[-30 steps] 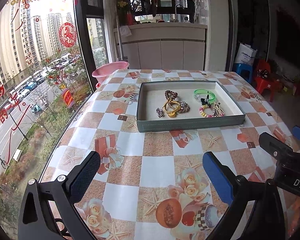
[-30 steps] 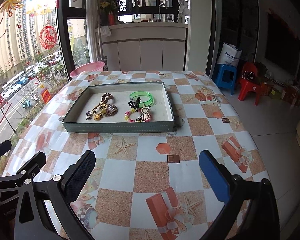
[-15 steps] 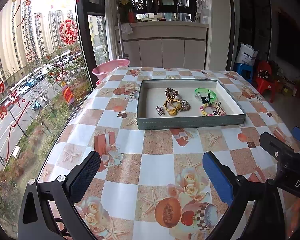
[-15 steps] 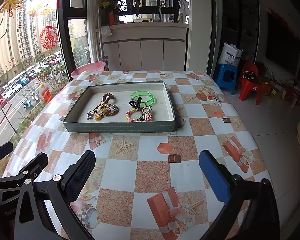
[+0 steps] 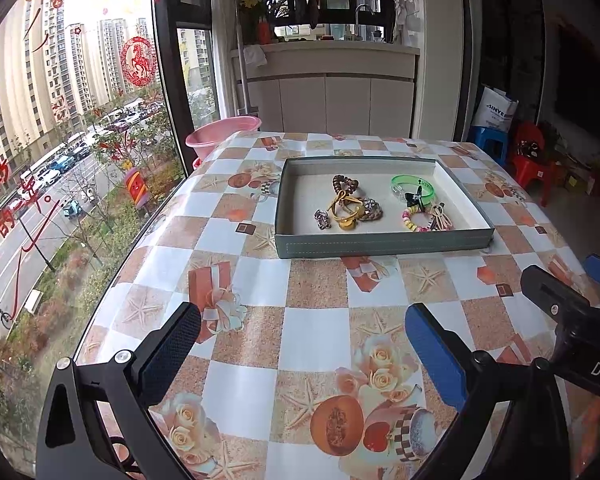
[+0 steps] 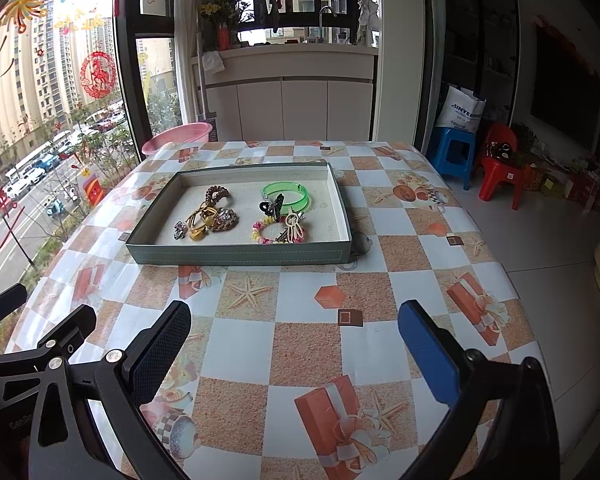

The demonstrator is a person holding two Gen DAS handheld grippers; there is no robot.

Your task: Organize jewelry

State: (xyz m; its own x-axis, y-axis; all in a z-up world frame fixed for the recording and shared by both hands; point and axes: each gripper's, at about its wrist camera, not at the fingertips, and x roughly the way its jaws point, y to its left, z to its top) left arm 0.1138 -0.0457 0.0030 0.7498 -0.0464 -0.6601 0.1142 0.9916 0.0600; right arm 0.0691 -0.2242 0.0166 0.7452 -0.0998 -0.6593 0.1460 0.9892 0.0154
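A shallow grey-green tray point(image 5: 380, 244) point(image 6: 236, 255) stands on the table. In it lie a green bangle point(image 5: 404, 186) point(image 6: 296, 194), a black hair clip point(image 5: 415, 199) point(image 6: 274, 206), a pastel bead bracelet point(image 5: 412, 220) point(image 6: 262, 234), yellow hair ties point(image 5: 344, 212) point(image 6: 202, 220), a brown coil tie point(image 5: 344, 184) point(image 6: 216, 194) and a small silver piece point(image 5: 322, 218) point(image 6: 179, 229). My left gripper point(image 5: 300, 356) is open and empty, well short of the tray. My right gripper point(image 6: 296, 352) is open and empty too, on the tray's near side.
The table point(image 6: 304, 344) has a glossy checkered cloth with its right edge close by. A small grey object point(image 6: 362, 245) lies against the tray's near right corner. A pink basin point(image 5: 224, 134) stands beyond the far left corner. A window runs along the left.
Both grippers have drifted slightly backward and upward; the tray looks a little farther off. Nothing was grasped or moved.
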